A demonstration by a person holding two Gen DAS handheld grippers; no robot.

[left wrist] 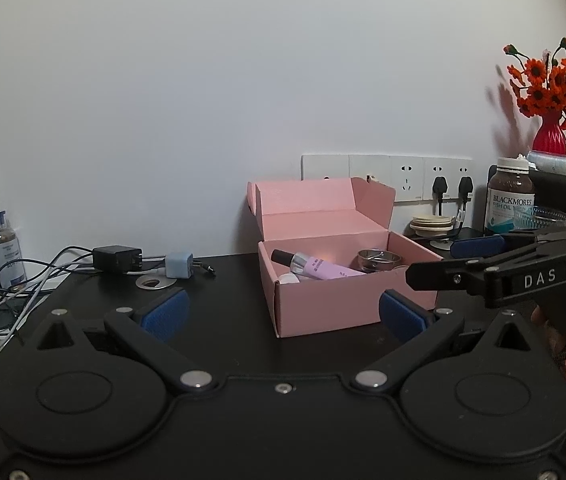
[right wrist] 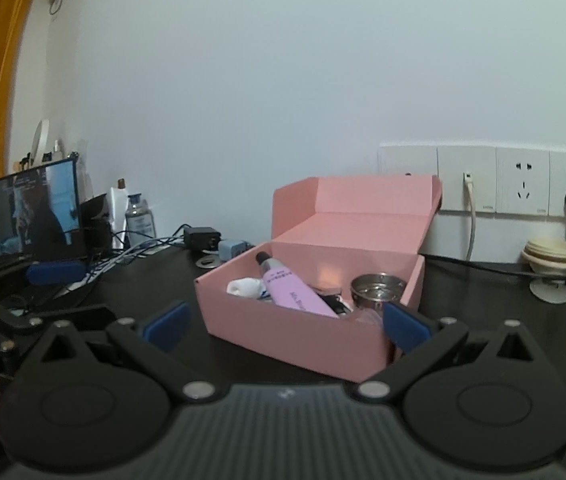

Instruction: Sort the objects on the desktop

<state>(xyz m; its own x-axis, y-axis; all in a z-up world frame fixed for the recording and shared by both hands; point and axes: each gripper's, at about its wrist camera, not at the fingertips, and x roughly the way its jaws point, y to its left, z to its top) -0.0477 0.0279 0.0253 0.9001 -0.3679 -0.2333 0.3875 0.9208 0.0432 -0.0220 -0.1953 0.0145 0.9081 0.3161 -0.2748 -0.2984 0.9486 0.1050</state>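
On the black tabletop [left wrist: 243,276], my left claw [left wrist: 283,314] and right claw [right wrist: 287,326] both gape empty. Between them sits the matte pink cardboard box [left wrist: 335,300], lid upright; inside, a smooth lilac tube [left wrist: 323,270] lies cap far-left, beside a round steel cup [left wrist: 379,259].

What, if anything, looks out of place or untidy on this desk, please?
Nothing is spilled or broken. The pink box sits askew to the wall, lid open. Left of it, cables lie tangled around a black adapter and a blue charger, still unsorted.
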